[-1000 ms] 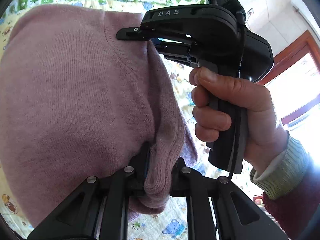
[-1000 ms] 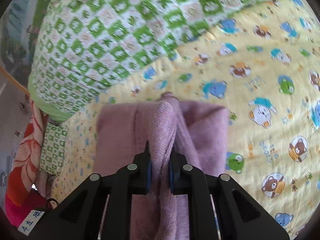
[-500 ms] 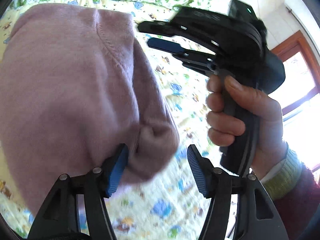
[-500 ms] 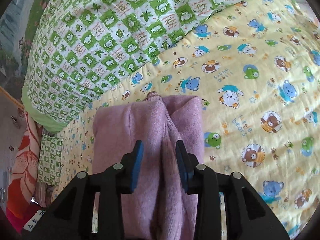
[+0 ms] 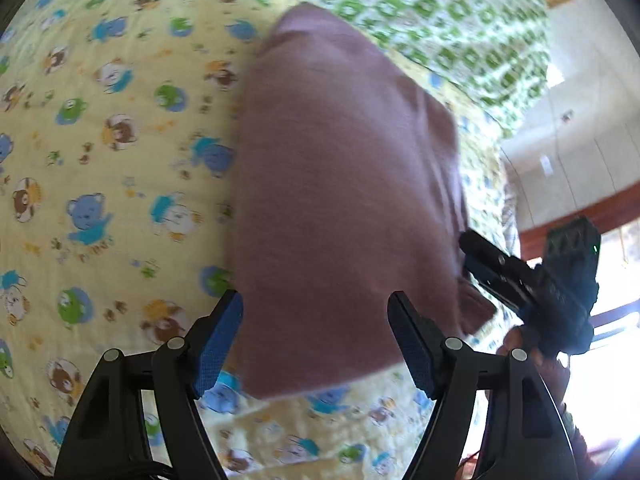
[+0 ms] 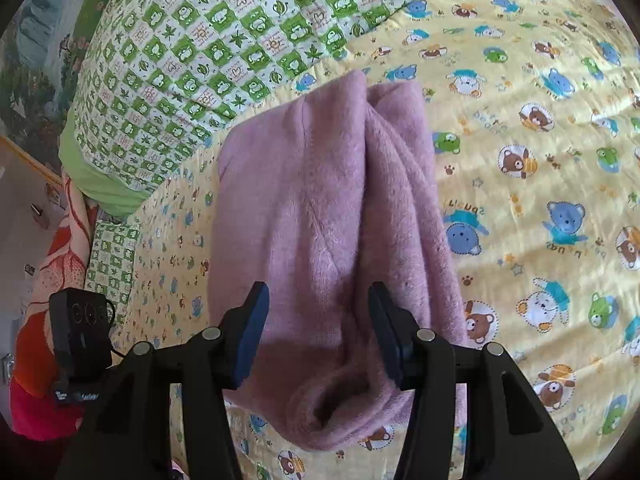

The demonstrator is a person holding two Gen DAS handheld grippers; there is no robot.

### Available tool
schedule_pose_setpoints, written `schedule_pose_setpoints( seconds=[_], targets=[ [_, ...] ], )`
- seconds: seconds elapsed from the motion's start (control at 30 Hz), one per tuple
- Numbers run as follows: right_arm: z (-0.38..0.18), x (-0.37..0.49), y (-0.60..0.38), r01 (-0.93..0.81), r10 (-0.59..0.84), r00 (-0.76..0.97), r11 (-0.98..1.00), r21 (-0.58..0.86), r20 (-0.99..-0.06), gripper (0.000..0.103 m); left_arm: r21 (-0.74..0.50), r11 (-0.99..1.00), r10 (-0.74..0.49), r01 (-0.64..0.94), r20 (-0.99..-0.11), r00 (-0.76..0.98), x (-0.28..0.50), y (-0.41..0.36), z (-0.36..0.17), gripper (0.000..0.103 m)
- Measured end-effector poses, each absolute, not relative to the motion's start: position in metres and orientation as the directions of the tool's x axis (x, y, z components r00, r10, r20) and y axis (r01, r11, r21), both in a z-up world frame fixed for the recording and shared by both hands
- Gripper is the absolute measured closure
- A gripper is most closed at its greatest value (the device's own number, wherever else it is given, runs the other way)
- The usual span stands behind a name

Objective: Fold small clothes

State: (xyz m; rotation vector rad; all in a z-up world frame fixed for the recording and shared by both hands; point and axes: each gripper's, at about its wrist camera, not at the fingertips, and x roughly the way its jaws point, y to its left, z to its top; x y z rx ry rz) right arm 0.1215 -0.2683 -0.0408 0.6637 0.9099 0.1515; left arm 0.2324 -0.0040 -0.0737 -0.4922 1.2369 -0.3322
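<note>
A small pink knit garment [image 6: 320, 216] lies folded on the yellow bear-print quilt [image 6: 540, 160]; it also shows in the left wrist view [image 5: 344, 200], blurred. My right gripper [image 6: 318, 334] is open and empty, its jaws spread just above the garment's near end. My left gripper [image 5: 314, 340] is open and empty, above the garment's near edge. The right gripper's body [image 5: 532, 284] shows at the garment's right side in the left wrist view.
A green-and-white checked quilt [image 6: 224, 40] lies behind the garment. An orange and red cloth [image 6: 44, 280] hangs at the bed's left edge. The other gripper's camera box [image 6: 80, 328] shows at lower left. A white wall and wooden door frame [image 5: 580, 208] are at right.
Both grippers have opened and let go of the pink garment, then drawn back from it. The garment now lies flat on the quilt.
</note>
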Motion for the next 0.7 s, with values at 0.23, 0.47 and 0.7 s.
schedule_pose_setpoints(
  seconds=[0.23, 0.47, 0.7],
  targets=[
    [-0.054, 0.129, -0.262, 0.15, 0.421, 0.582, 0.785, 0.601, -0.696, 0.092, -0.504, 0.863, -0.478, -0.036, -0.837, 0.267, 0.248, 0.003, -0.088, 0.028],
    [-0.001, 0.098, -0.303, 0.125, 0.368, 0.697, 0.782, 0.61, -0.615, 0.094, -0.502, 0.864, -0.494, 0.04, -0.827, 0.269, 0.239, -0.012, -0.07, 0.023],
    [-0.063, 0.088, -0.32, 0.262, 0.3, 0.647, 0.776, 0.574, -0.701, 0.095, -0.483, 0.875, -0.479, 0.041, -0.848, 0.226, 0.239, -0.014, -0.097, 0.021]
  ],
)
